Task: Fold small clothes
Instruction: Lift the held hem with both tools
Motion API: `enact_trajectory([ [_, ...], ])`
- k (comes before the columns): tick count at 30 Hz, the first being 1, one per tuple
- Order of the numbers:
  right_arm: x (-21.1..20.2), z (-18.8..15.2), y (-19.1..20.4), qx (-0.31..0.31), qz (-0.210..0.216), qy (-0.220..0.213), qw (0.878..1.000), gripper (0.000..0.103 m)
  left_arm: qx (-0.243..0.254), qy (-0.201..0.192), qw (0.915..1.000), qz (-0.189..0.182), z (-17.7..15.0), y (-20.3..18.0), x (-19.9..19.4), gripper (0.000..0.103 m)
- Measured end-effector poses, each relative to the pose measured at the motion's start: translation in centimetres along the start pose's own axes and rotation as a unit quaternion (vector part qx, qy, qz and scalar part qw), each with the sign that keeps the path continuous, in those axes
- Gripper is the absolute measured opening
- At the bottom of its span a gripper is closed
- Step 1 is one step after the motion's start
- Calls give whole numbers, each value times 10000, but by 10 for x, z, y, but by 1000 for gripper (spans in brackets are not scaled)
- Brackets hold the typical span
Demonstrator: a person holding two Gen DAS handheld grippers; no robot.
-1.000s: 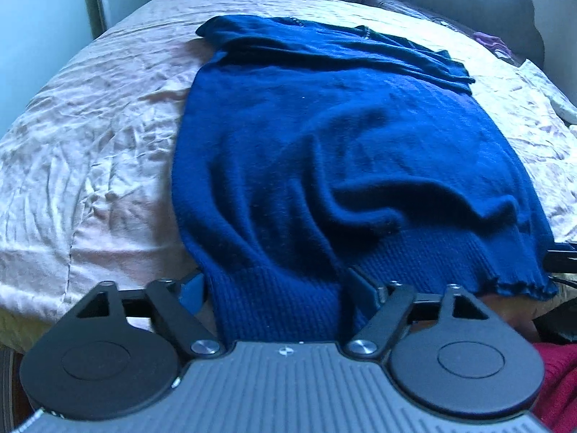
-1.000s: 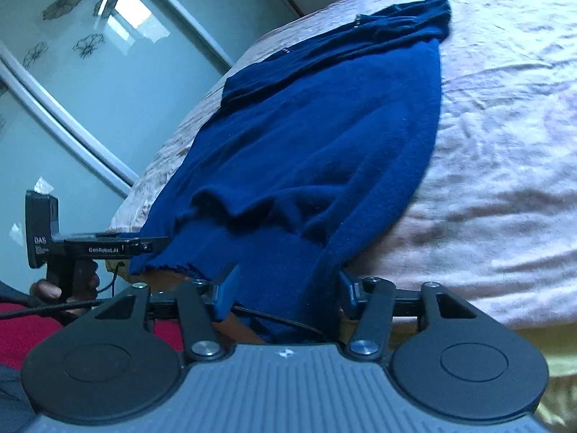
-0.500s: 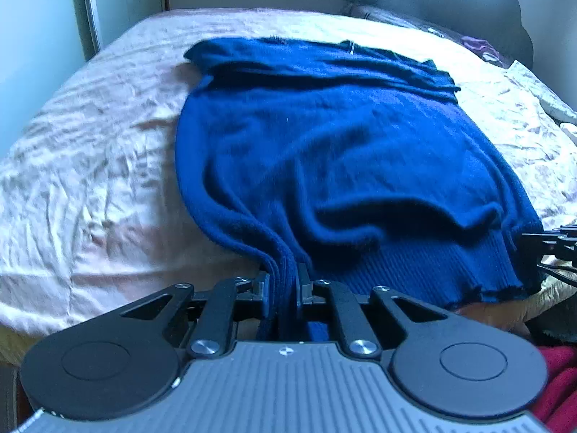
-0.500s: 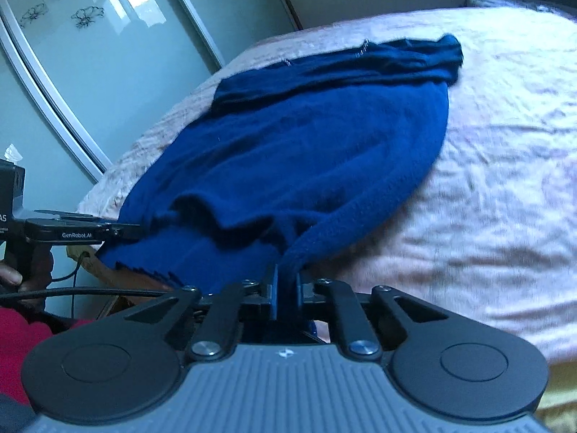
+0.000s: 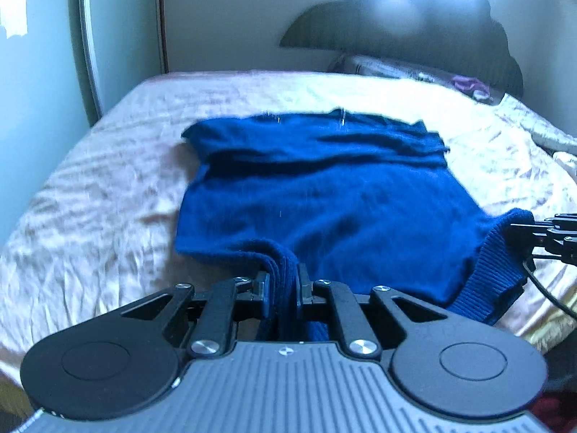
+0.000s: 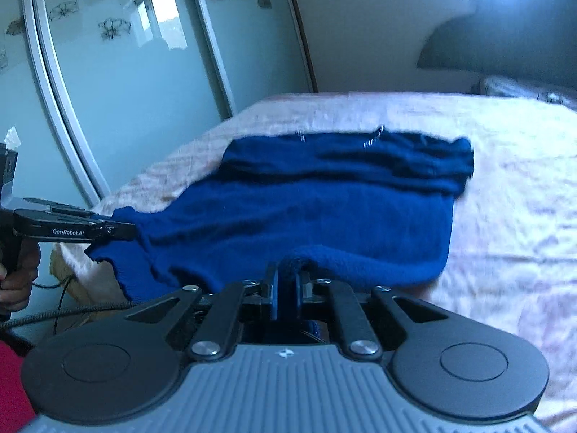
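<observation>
A: Bed (image 5: 90, 216) w/ a wrinkled pinkish cover fills both views; mirrored wardrobe doors (image 6: 126, 72) on one side, dark headboard (image 5: 414, 29) at the far end. Where's your sweater?

B: Blue sweater (image 5: 324, 209) lies spread across the bed, collar end toward the headboard, sleeves folded over near the top. Hem end is lifted off the cover at both corners.

A: Your left gripper (image 5: 283, 285)?

B: Jaws narrow, clamped on a bunched hem corner; ribbed knit is squeezed between the pads. You can see it in the right cam too (image 6: 119, 231), pinching that corner just above the bed edge.

A: And your right gripper (image 6: 286, 288)?

B: Same deal: jaws nearly closed on the opposite hem corner, fabric draping down btwn them. Left cam catches its tips at the frame edge (image 5: 512, 229), touching the raised corner.
</observation>
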State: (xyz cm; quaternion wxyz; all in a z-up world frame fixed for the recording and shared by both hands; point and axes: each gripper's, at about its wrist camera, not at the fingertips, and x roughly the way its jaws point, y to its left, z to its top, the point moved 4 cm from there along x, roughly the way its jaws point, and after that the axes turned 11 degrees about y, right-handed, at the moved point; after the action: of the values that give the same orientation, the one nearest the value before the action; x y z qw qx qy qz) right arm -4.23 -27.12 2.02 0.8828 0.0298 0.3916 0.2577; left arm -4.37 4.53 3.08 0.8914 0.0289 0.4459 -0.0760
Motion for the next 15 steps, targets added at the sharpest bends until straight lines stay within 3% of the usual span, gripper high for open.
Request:
enact_trajectory([
  [15,5,39,-24,247,-330,-735,9964,9,-97,-222,9981,561,50,-8,26,13],
])
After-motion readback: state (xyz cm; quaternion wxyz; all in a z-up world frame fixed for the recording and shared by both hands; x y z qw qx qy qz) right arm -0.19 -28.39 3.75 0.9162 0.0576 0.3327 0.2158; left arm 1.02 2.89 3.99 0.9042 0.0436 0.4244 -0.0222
